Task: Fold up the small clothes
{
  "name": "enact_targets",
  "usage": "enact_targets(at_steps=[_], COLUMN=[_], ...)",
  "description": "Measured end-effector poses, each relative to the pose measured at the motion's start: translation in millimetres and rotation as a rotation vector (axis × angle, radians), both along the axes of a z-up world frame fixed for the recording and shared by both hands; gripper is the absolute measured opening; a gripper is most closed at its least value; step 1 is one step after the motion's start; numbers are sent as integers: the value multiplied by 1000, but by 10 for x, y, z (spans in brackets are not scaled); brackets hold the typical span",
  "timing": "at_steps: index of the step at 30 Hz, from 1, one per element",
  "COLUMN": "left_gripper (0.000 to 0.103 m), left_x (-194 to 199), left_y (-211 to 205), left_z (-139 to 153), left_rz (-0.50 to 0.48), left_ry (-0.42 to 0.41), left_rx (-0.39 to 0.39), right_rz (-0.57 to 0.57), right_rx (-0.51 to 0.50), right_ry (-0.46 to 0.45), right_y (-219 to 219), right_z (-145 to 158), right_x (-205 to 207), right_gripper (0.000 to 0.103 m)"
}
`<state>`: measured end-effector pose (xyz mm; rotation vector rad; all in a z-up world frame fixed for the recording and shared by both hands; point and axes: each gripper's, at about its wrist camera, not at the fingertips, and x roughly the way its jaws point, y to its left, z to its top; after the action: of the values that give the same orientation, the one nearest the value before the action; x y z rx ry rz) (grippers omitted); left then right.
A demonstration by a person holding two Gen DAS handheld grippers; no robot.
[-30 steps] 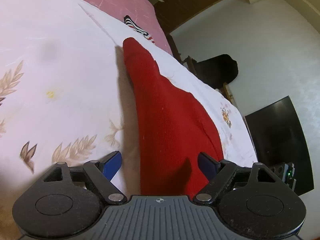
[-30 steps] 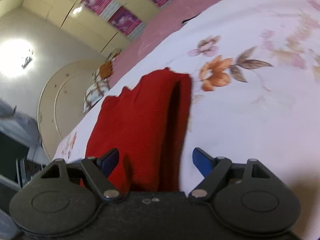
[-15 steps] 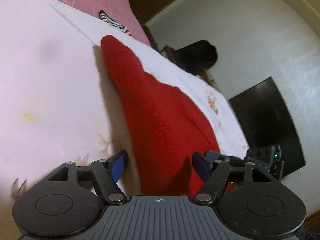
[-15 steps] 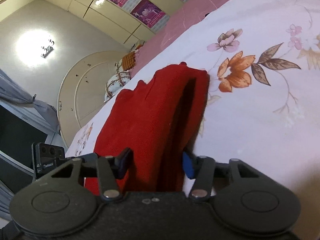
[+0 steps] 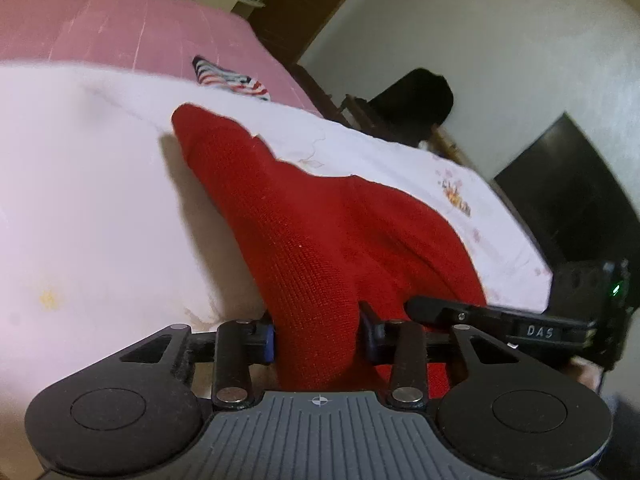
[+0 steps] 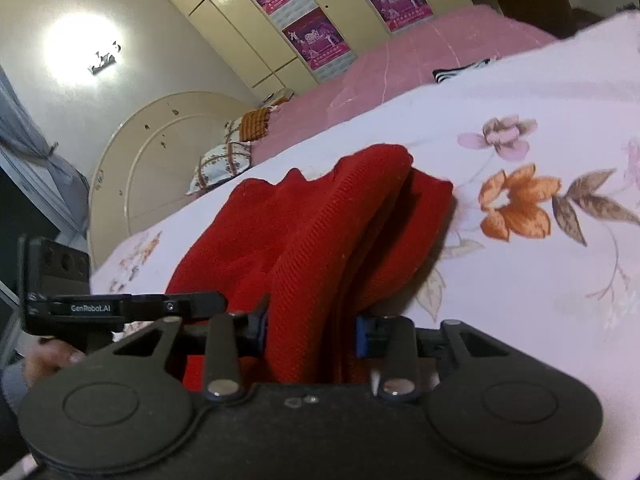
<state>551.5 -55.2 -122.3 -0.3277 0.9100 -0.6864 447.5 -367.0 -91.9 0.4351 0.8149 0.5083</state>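
1. A bed (image 5: 80,200) fills both views, spread with a white flowered sheet (image 6: 540,280); a pink cover (image 5: 140,28) lies further up, and a small striped cloth (image 5: 228,78) rests near where the two meet.
2. A red knit garment (image 5: 320,232) lies on the sheet, its near edge bunched and raised into both claws while its far end rests on the bed.
3. The left claw (image 5: 318,338) is closing, its blue pads pressed on either side of a thick ridge of the red knit.
4. The right claw (image 6: 310,330) is closing too, pinching several stacked layers of the same garment; a dark gap shows between layers just beyond its pads.
5. In each view the other claw appears at the frame's edge, so the two grips sit near each other along one edge.
6. Likely risks from here:
   - The right claw may hold only some layers; the loose ones could drop out on lifting and spoil the fold.
   - The thick, stretchy knit may slip from the pads if pulled hard.
   - Uneven lifting by the two hands could skew the edge and crease the garment.
   - The far end may drag and rumple the sheet
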Motion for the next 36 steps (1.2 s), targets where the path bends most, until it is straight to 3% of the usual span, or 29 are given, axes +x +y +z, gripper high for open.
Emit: enact_targets(at_steps=[10,14,19,27,30,33,36], left_gripper=[36,36,36,36,36,37,56], left_x=[-195,-292,-510,-1058,-1267,-1312,-1334], left_y=[68,333,947,2114,2379,2375,2338], left_z=[455,669,830,454,227,125,135], left_rz=[-35,-26,8,137,184,237,271], left_ry=[-71,-92,-87,52,88,88,54], left_rx=[57,76,111,190,150,86,125], right_rz=[-14,7,54,188,224,197,174], right_rx=[-29,-22,34,100,103,124,131], right_ry=[-51,-84,-102,45,77,111,126], right_y=[150,393,932,2063,2318,2304,2182], right_z=[284,425,466,42,-92,-172,-143], right_x=[-178,-254,-334,-451,-534,-538,-519], right_gripper=[35,35,35,35,35,36,40])
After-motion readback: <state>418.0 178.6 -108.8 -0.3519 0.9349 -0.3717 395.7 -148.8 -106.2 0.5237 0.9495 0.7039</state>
